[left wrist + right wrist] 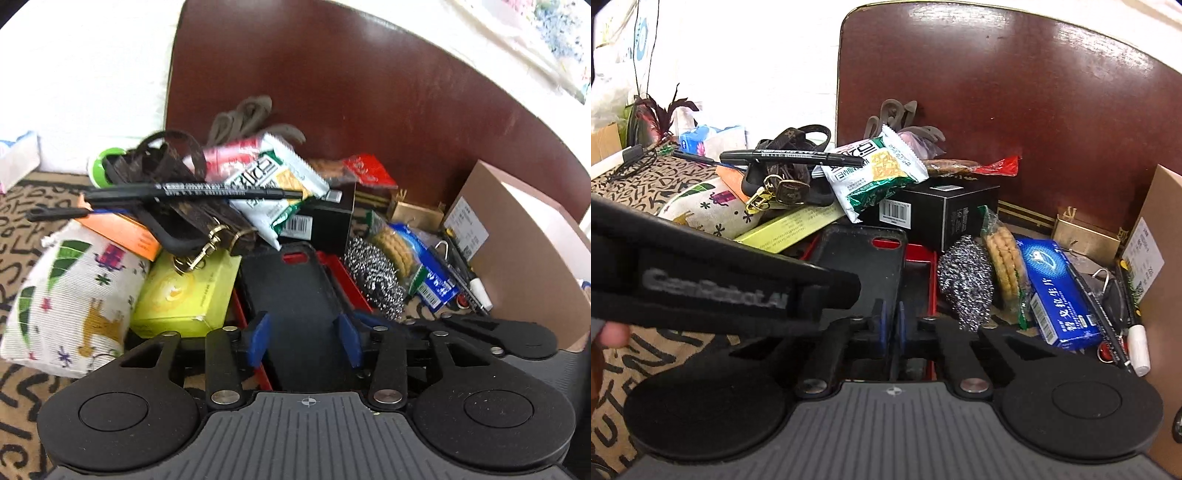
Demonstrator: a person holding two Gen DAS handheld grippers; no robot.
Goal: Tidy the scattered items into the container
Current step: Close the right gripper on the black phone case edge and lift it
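Red tray [925, 258] holds a black phone case [291, 291], w/ steel scrubber [375, 280] just beside it. Marker [192, 192] and cracker pack [273, 173] sit atop the pile behind. Left gripper [303, 338] jaws spread around the case; right gripper [891, 325] jaws nearly pressed together, pinching nothing.

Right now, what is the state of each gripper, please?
Left gripper: open, holding nothing, above the black phone case.
Right gripper: shut, seemingly holding nothing.
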